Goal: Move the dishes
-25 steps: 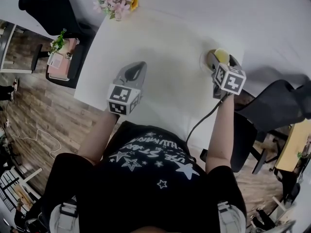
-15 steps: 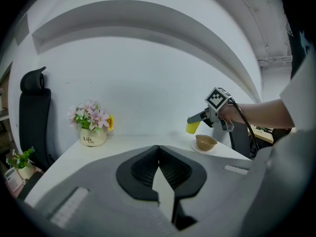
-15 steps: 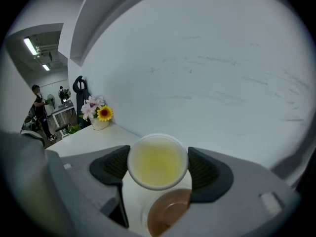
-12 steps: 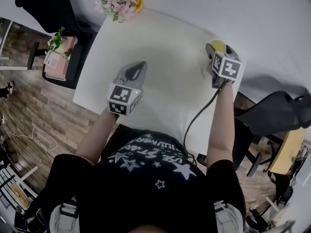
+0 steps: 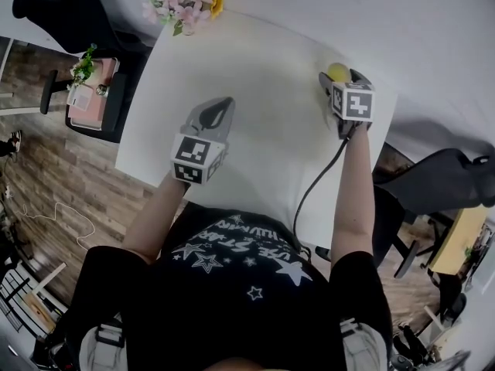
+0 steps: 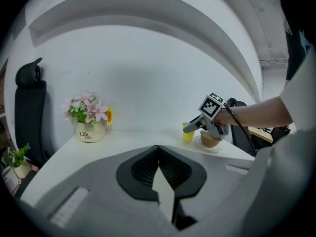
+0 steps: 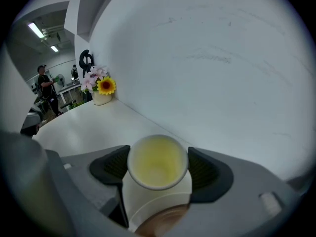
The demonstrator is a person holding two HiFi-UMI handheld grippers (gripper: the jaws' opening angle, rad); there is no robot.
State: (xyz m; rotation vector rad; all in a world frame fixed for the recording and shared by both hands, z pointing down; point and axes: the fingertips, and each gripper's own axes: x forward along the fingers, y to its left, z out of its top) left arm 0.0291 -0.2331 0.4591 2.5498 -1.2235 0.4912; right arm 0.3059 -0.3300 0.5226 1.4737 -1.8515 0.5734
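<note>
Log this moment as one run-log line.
left gripper: shut, empty | right gripper: shut on yellow cup | brown bowl: on plate beside cup, not held

The left gripper (image 6: 158, 154) had its jaws pressed together with nothing between them. Across the white table (image 6: 133, 138), the right gripper (image 6: 187, 128) gripped a yellow cup (image 6: 187, 135) beside a brown bowl (image 6: 211, 140).

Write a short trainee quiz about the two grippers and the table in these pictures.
1. True or false: the jaws of the left gripper stand apart.
2. What stands between the jaws of the right gripper? A) small pale yellow cup B) metal spoon C) nothing
3. Fill in: in the head view, the white pot of pink flowers stands at the far ____ corner of the white table.
Key: 1 false; 2 A; 3 left.
</note>
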